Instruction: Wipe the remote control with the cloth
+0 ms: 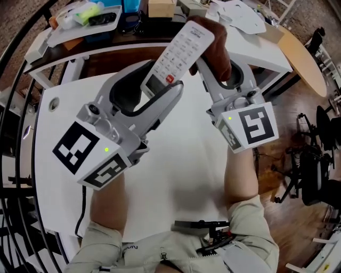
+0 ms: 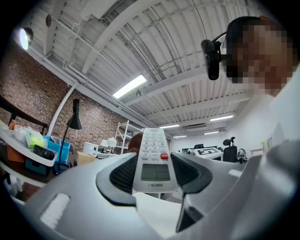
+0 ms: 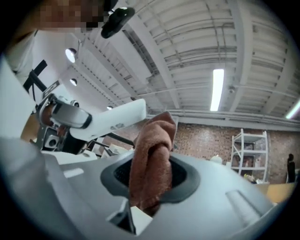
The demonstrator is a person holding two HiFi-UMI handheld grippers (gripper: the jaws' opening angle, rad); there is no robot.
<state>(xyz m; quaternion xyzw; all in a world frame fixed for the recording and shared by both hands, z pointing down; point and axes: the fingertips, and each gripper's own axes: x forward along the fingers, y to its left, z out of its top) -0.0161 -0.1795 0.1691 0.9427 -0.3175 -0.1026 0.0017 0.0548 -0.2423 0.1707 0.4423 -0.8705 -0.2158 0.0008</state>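
My left gripper (image 1: 160,88) is shut on the lower end of a white remote control (image 1: 178,53), which is held up above the white table (image 1: 176,160) with its buttons and small screen facing me. In the left gripper view the remote control (image 2: 153,159) stands between the dark pads with a red button near its middle. My right gripper (image 1: 221,72) is shut on a bunched brown cloth (image 1: 216,45), which sits behind the remote's upper right edge. In the right gripper view the cloth (image 3: 151,164) rises from the jaws and its top meets the remote's white back (image 3: 110,121).
A shelf at the table's far edge carries a tray (image 1: 80,24) with a yellow-green item, a blue box (image 1: 130,5) and a cardboard box (image 1: 161,7). A round wooden tabletop (image 1: 303,58) stands at the right. Black office chairs (image 1: 314,176) stand on the wooden floor.
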